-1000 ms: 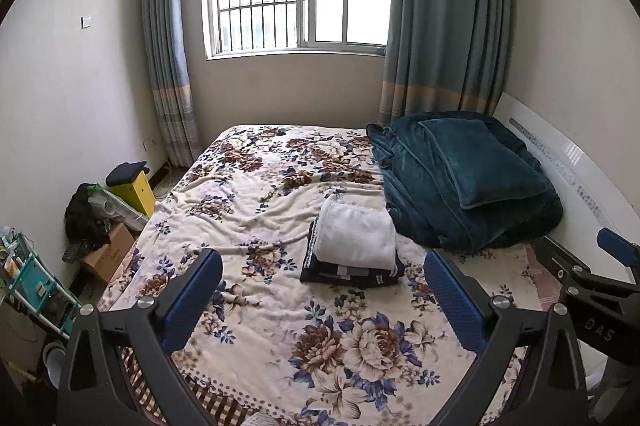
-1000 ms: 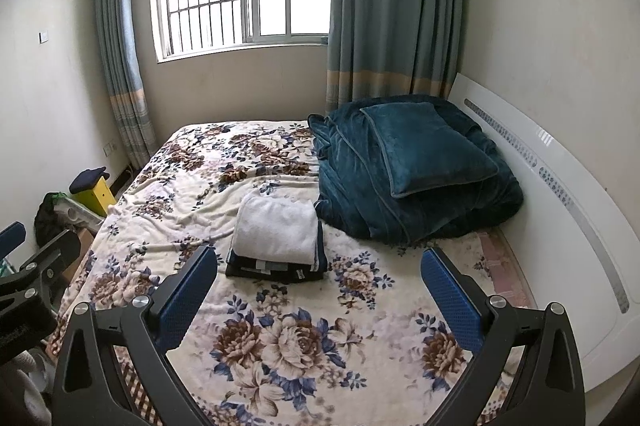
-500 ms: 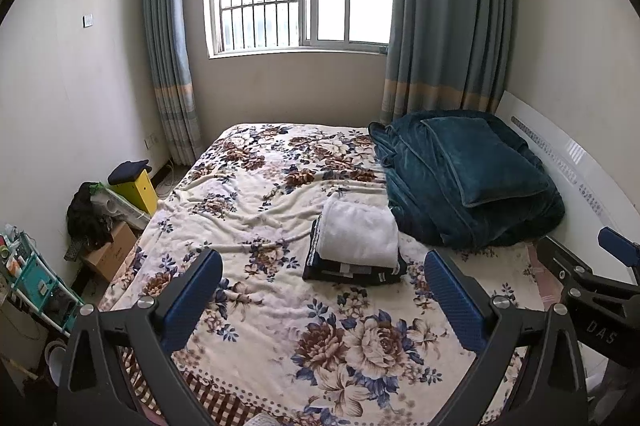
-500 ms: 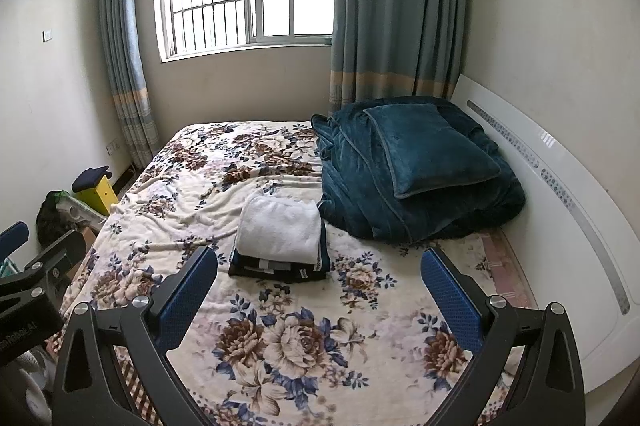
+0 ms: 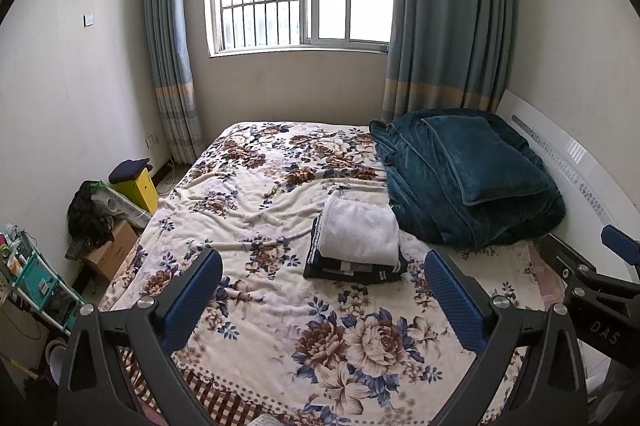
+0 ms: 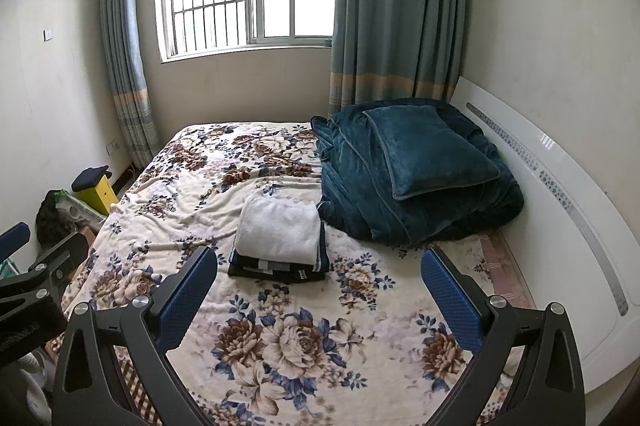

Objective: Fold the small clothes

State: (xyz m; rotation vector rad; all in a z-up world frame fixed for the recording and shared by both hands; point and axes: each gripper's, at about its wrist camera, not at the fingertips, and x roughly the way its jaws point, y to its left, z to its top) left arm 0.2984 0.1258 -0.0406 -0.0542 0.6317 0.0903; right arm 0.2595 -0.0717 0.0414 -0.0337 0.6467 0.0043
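Left claw (image 5: 322,282): jaws spread wide, nothing between them, held above the near end of the bed (image 5: 256,194). Right claw (image 6: 319,280): likewise wide apart and empty, alongside. Folded clothes (image 5: 356,246) form one stack mid-bed: a white item on top of dark ones. The stack lies just beside a teal quilt (image 5: 460,186), with a pillow (image 5: 488,158) resting on that quilt.
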